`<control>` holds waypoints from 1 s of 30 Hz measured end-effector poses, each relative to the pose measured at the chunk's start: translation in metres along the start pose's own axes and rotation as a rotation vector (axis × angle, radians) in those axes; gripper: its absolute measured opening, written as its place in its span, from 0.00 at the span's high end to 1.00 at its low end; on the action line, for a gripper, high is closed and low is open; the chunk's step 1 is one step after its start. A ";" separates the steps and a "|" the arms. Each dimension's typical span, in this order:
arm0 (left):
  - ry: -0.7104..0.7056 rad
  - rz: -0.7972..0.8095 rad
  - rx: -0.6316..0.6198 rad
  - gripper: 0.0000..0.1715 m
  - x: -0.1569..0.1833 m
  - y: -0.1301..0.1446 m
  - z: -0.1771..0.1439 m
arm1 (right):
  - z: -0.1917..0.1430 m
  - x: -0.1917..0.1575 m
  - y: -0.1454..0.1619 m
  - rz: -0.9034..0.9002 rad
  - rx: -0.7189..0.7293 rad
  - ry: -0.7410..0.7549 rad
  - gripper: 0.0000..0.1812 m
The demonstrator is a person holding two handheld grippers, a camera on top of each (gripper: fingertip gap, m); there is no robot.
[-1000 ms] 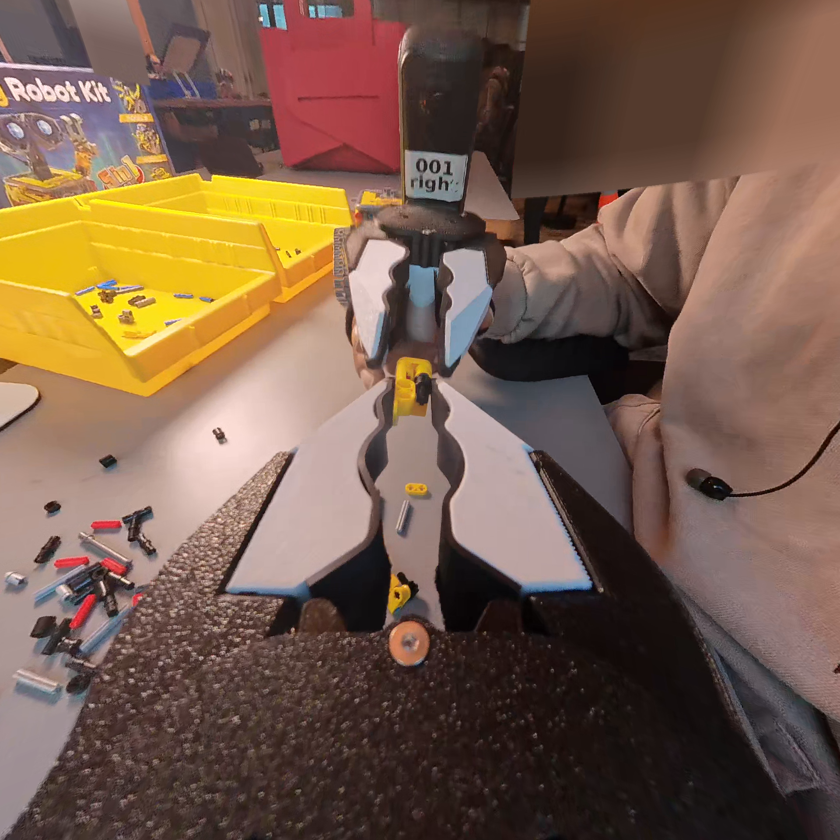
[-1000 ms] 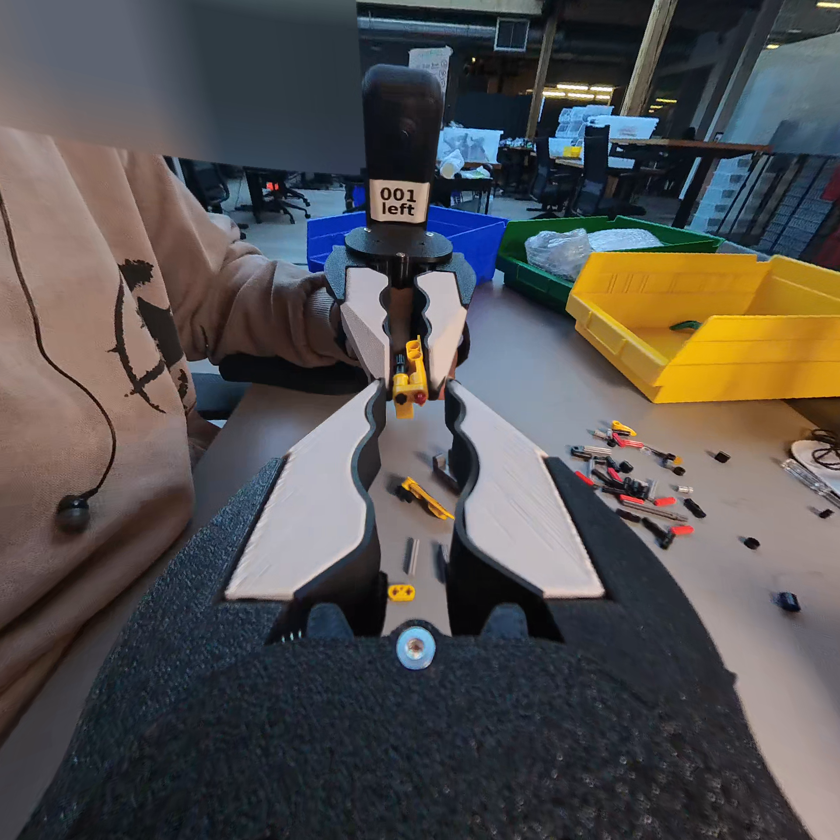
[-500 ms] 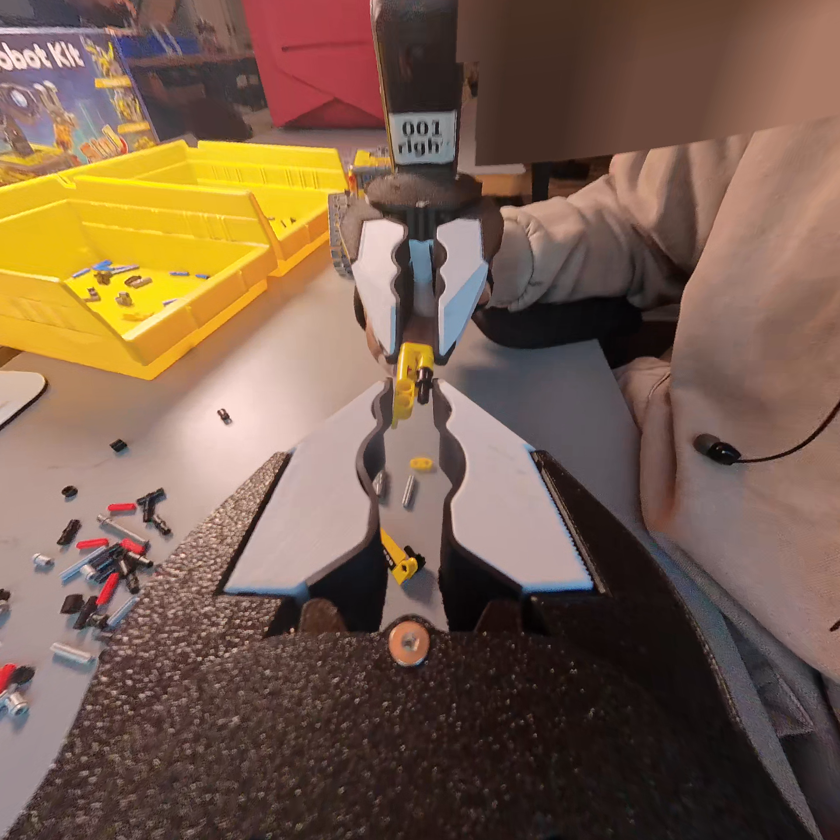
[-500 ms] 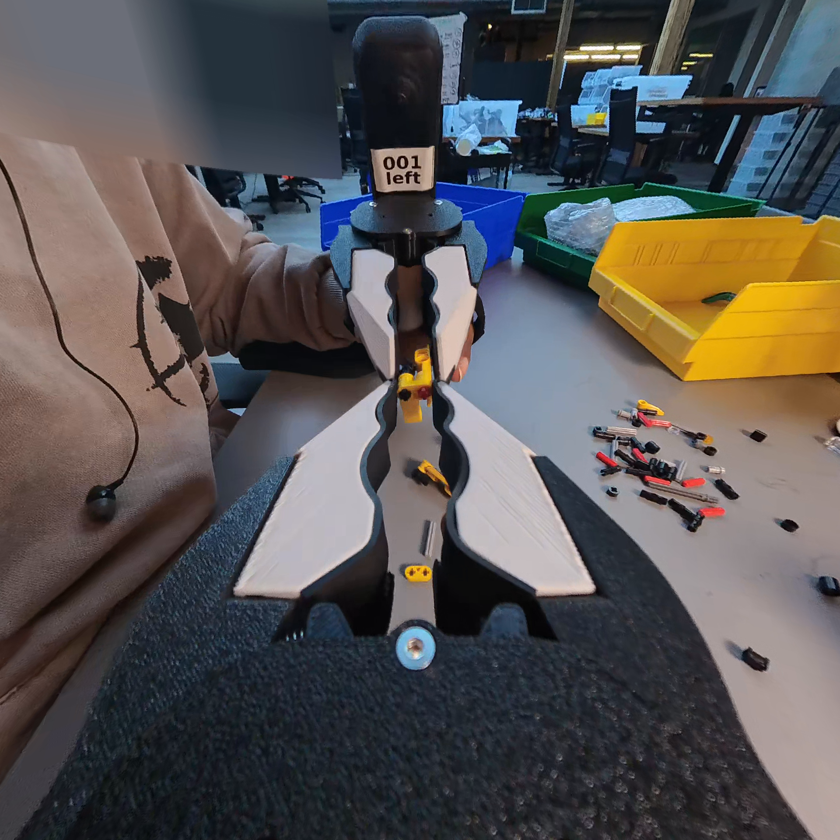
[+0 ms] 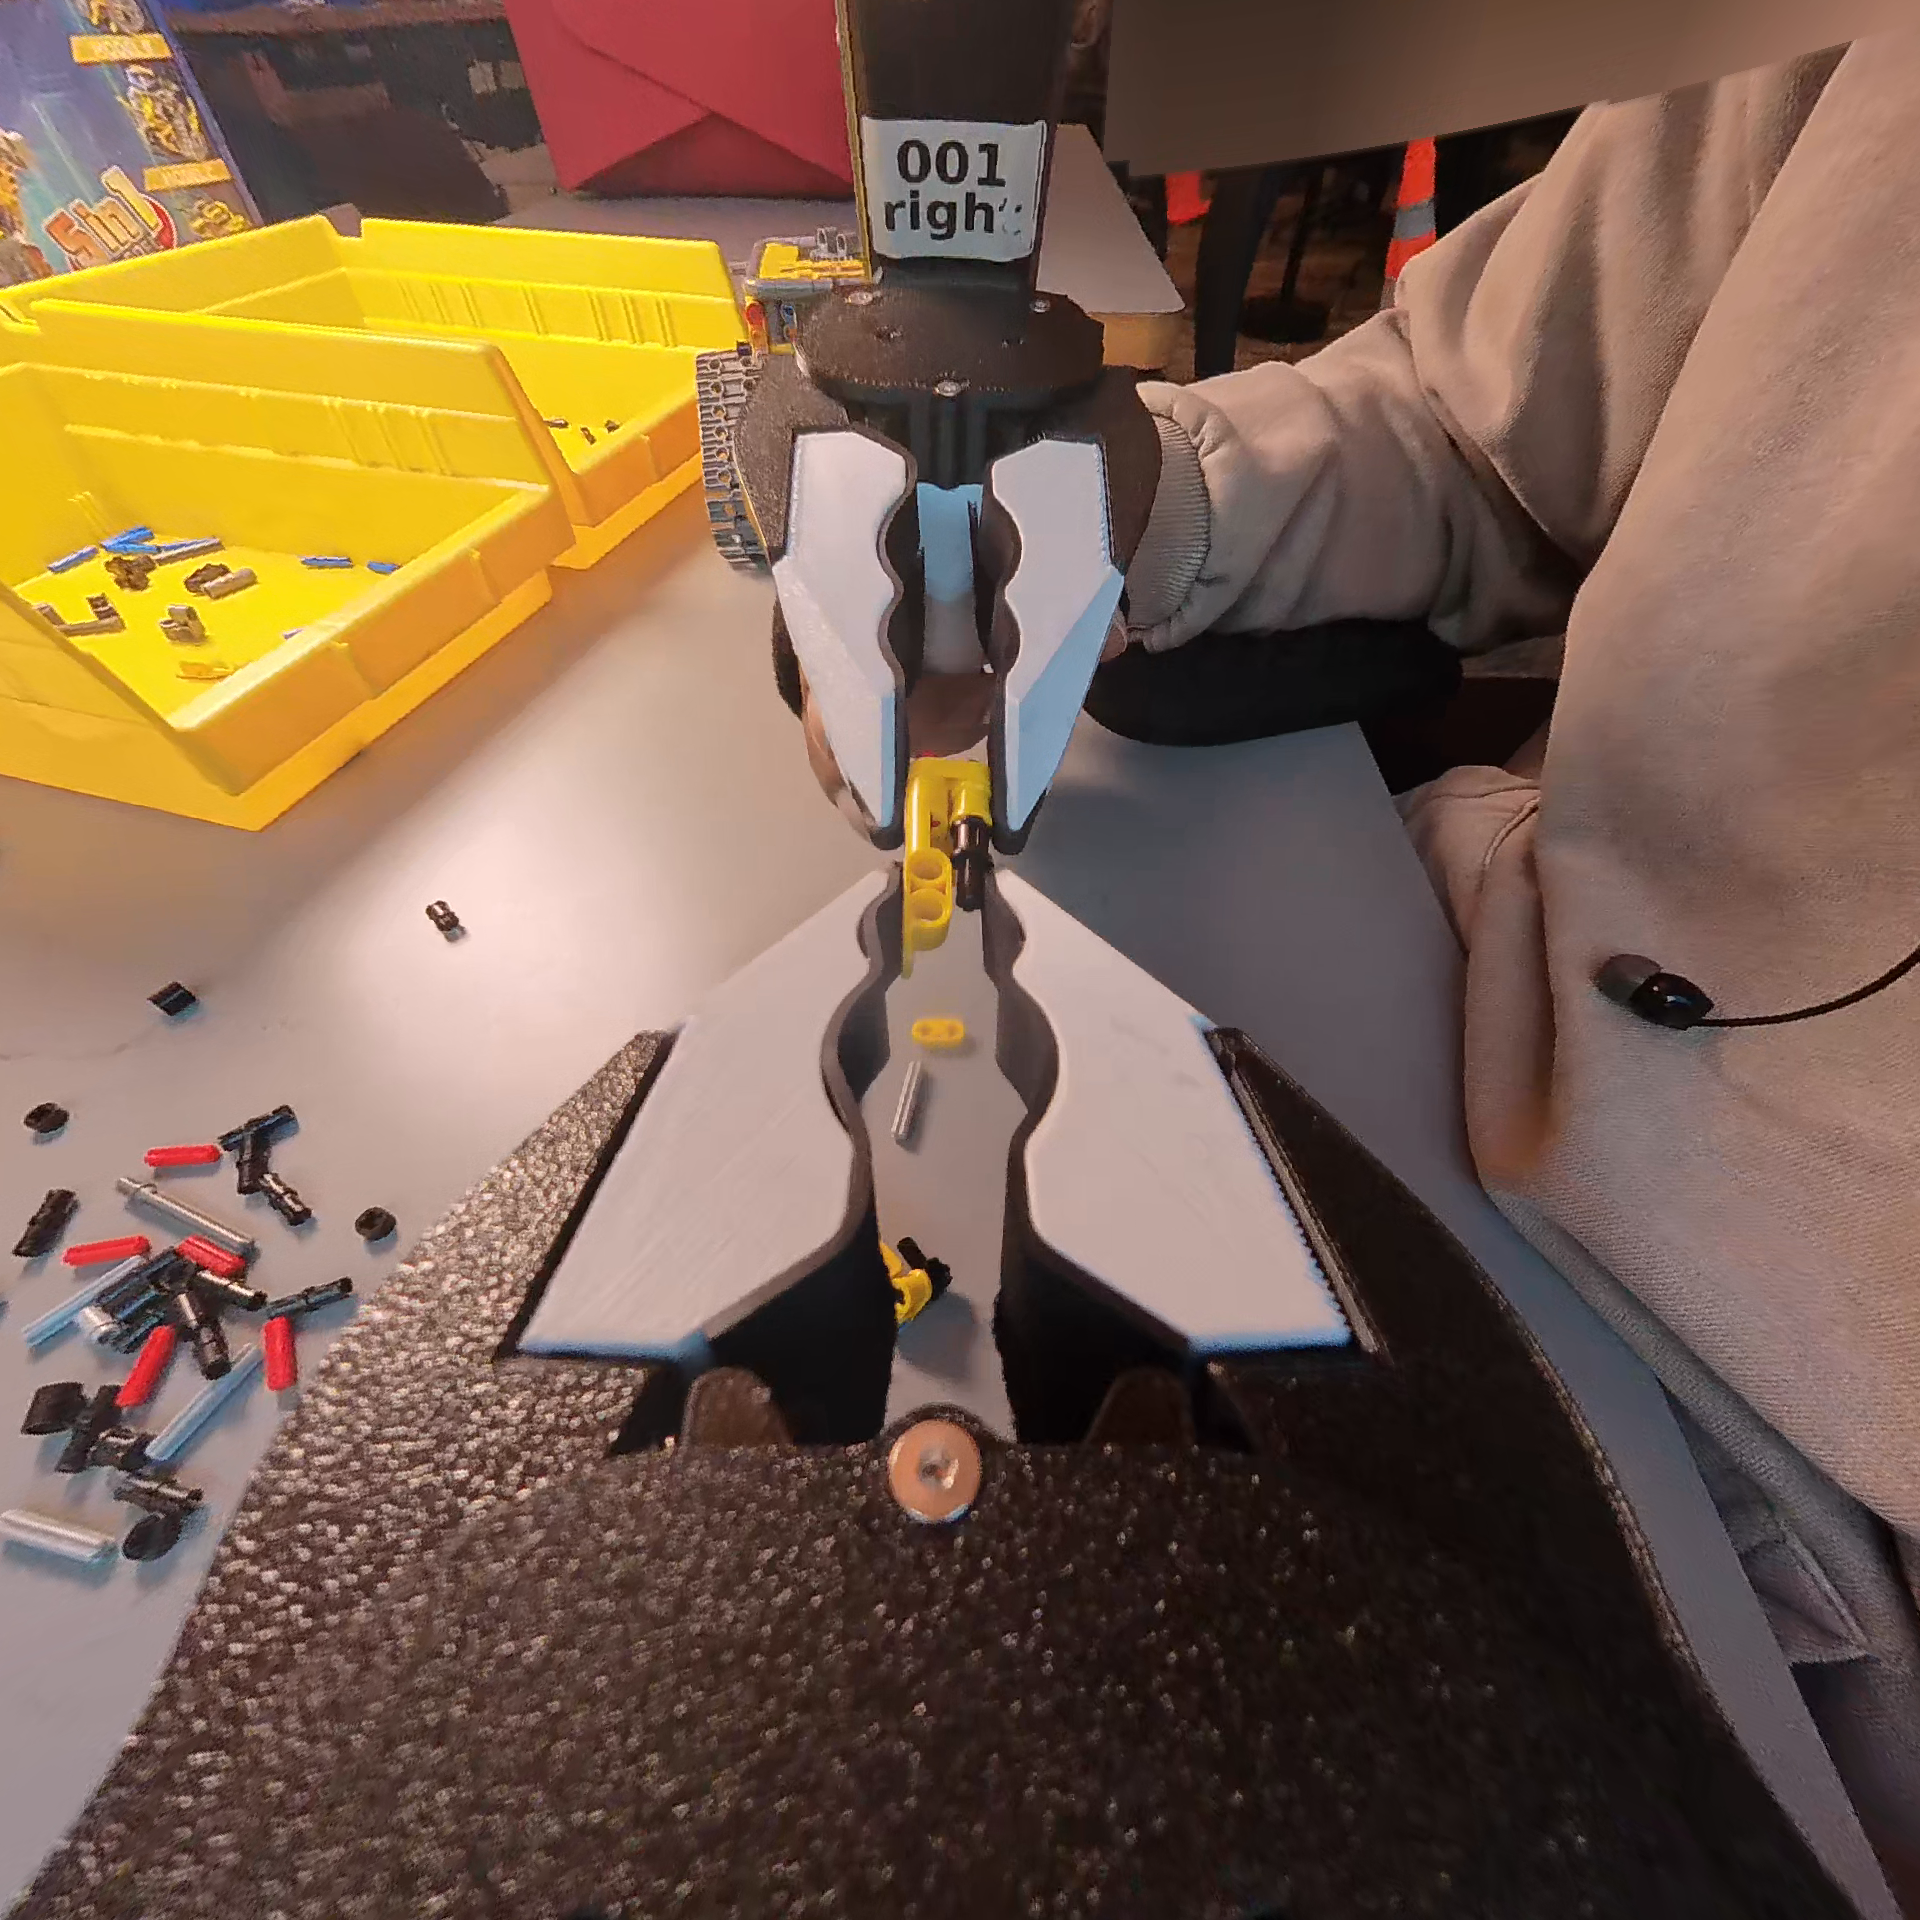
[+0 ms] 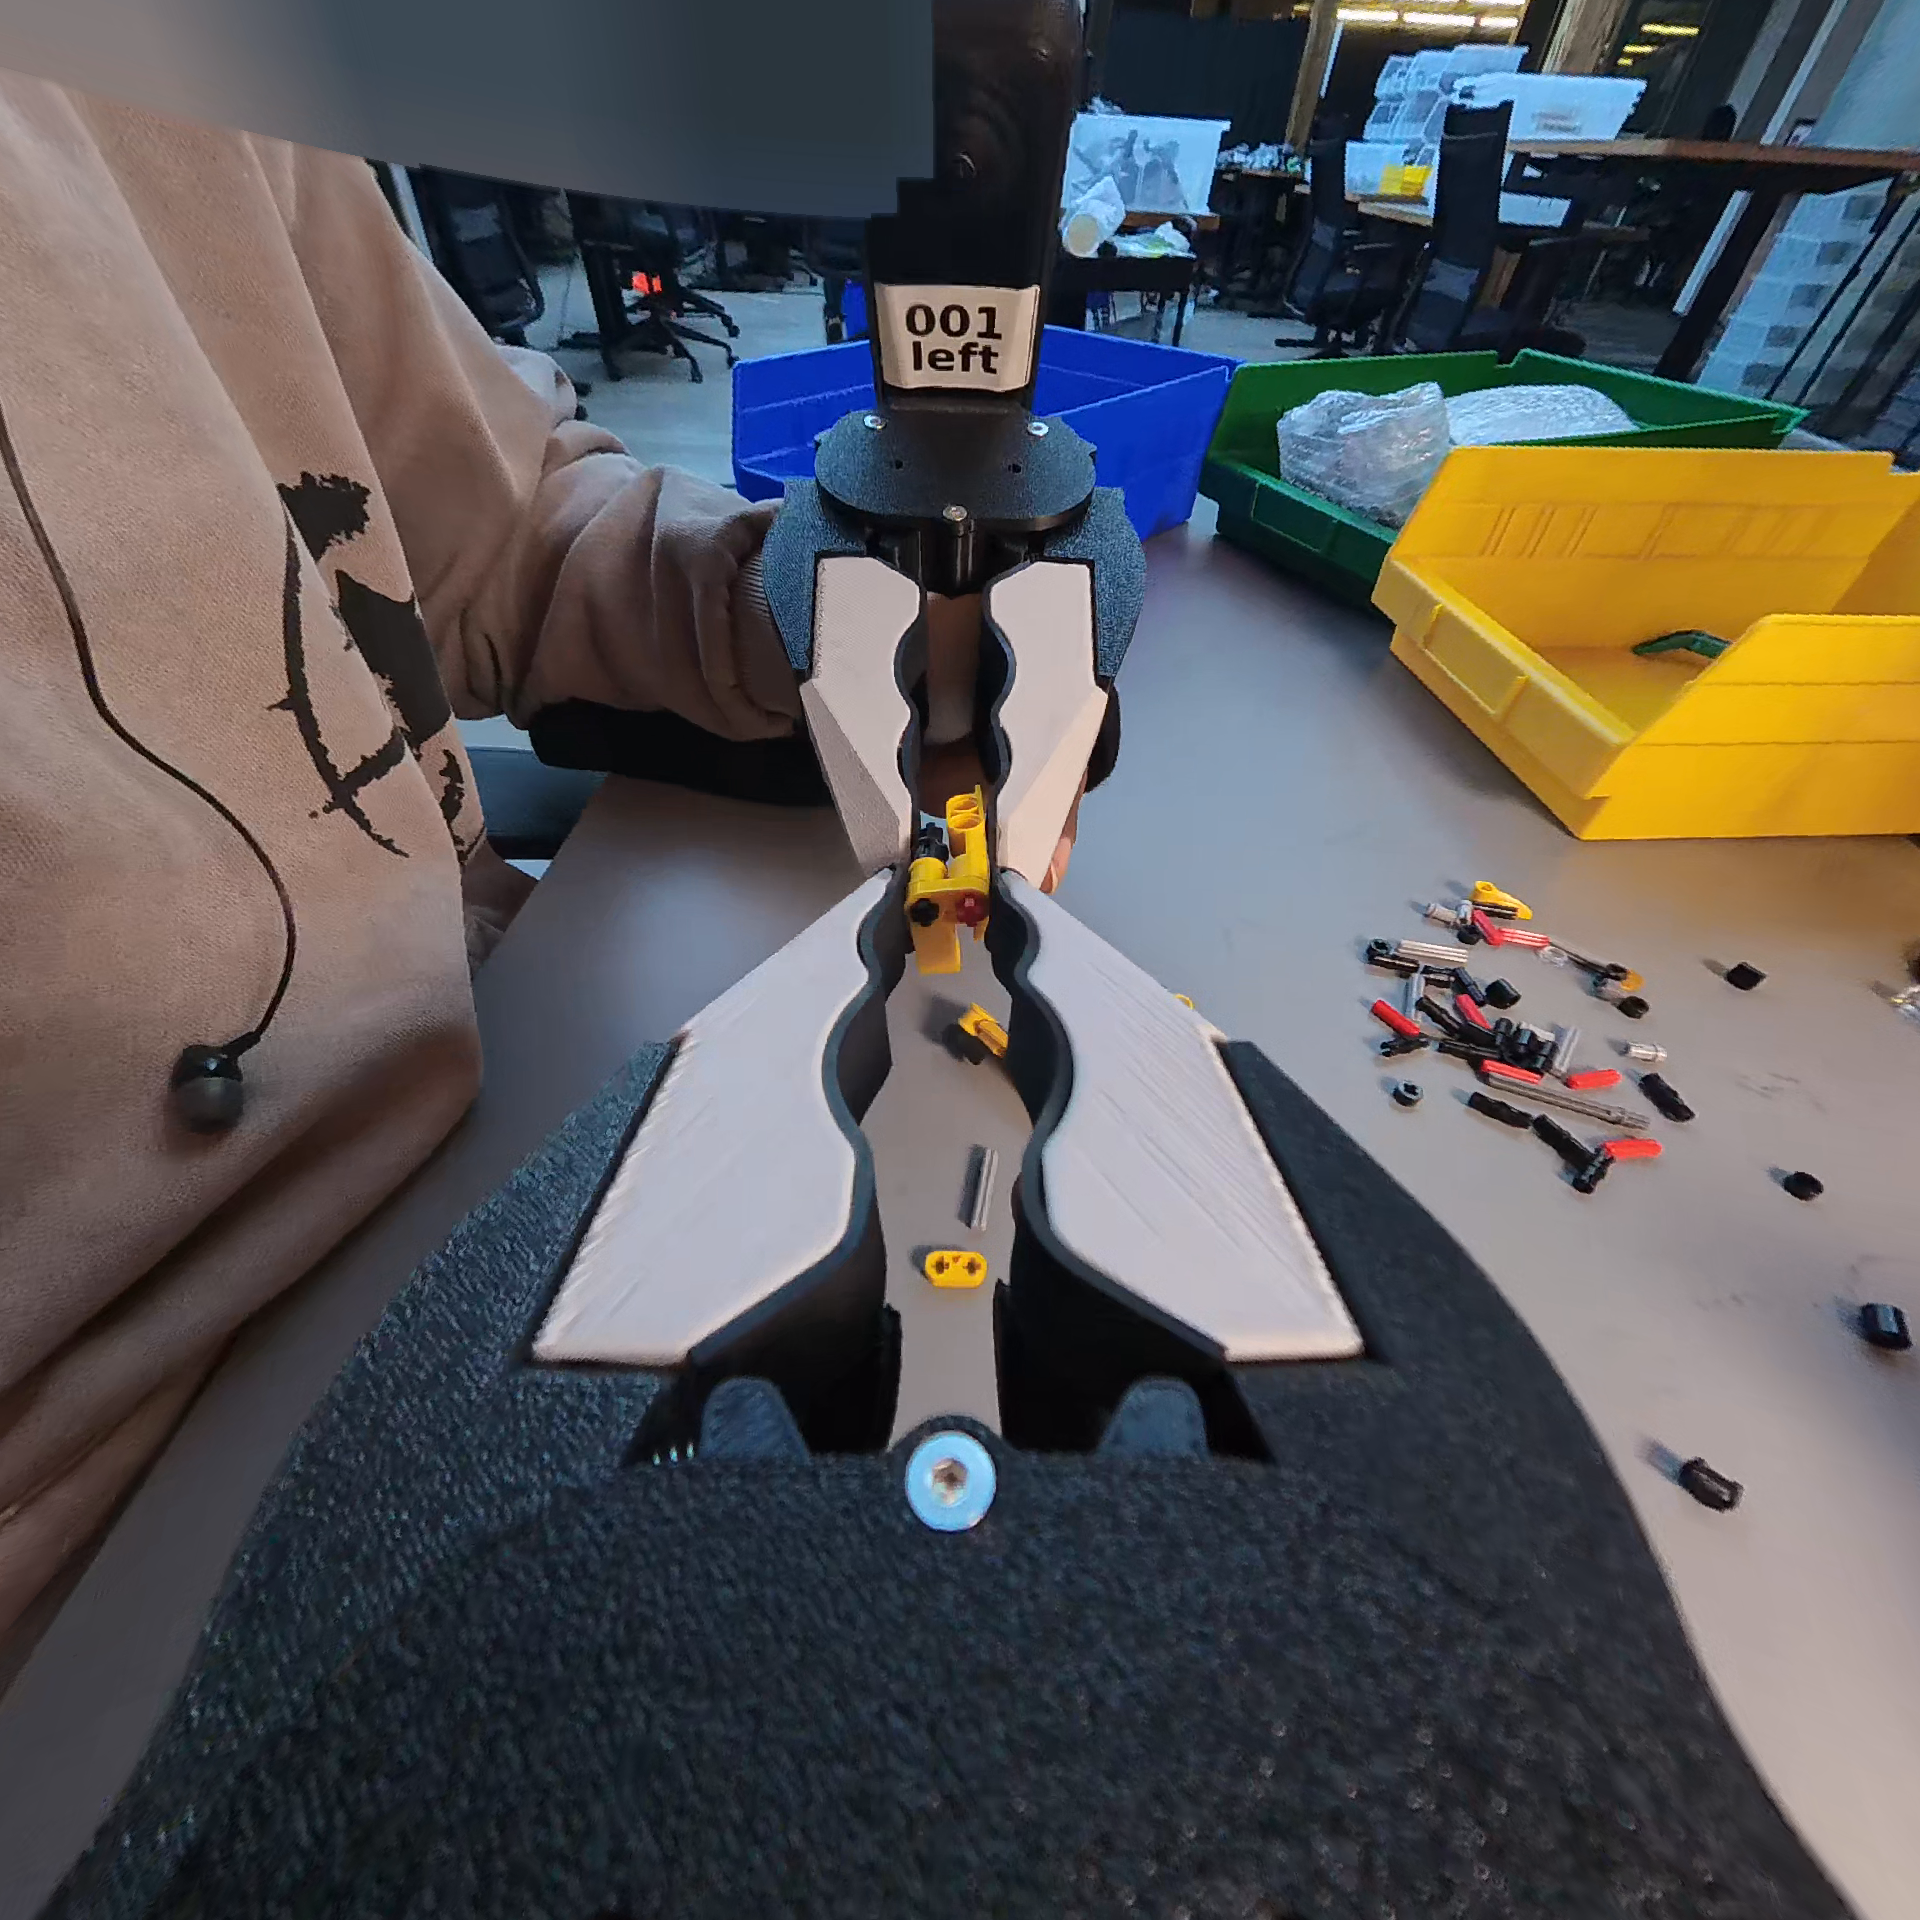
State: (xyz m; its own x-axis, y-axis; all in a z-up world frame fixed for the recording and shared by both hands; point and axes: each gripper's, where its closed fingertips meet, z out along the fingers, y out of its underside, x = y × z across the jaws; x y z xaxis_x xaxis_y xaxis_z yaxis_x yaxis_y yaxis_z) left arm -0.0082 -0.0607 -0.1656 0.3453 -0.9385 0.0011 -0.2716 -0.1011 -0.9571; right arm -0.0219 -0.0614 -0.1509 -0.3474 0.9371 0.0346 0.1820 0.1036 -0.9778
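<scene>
Left gripper (image 5: 940, 883), right gripper (image 6: 940, 904): tips meeting, both clenched on yellow piece (image 5: 928, 873); loose parts (image 6: 1517, 1029) and yellow bin (image 6: 1662, 665) flank open grey table (image 6: 1226, 790)

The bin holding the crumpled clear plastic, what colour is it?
Green, best seen in the right wrist view.
</scene>
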 end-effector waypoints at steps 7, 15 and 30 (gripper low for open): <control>-0.049 0.092 -0.227 0.90 -0.006 0.024 0.005 | 0.006 0.004 0.023 -0.005 -0.137 0.026 0.93; -0.025 0.015 -0.169 0.93 -0.004 0.028 0.006 | 0.007 0.004 0.028 -0.002 -0.170 0.017 0.93; 0.074 -0.115 0.025 0.93 0.004 -0.006 0.009 | -0.013 -0.001 -0.002 0.035 -0.020 -0.048 0.94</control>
State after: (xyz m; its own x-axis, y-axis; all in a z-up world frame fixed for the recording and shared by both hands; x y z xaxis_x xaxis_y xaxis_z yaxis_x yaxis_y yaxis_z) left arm 0.0027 -0.0612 -0.1621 0.3052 -0.9431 0.1318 -0.2109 -0.2019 -0.9564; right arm -0.0101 -0.0581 -0.1466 -0.3842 0.9232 -0.0098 0.2133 0.0784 -0.9738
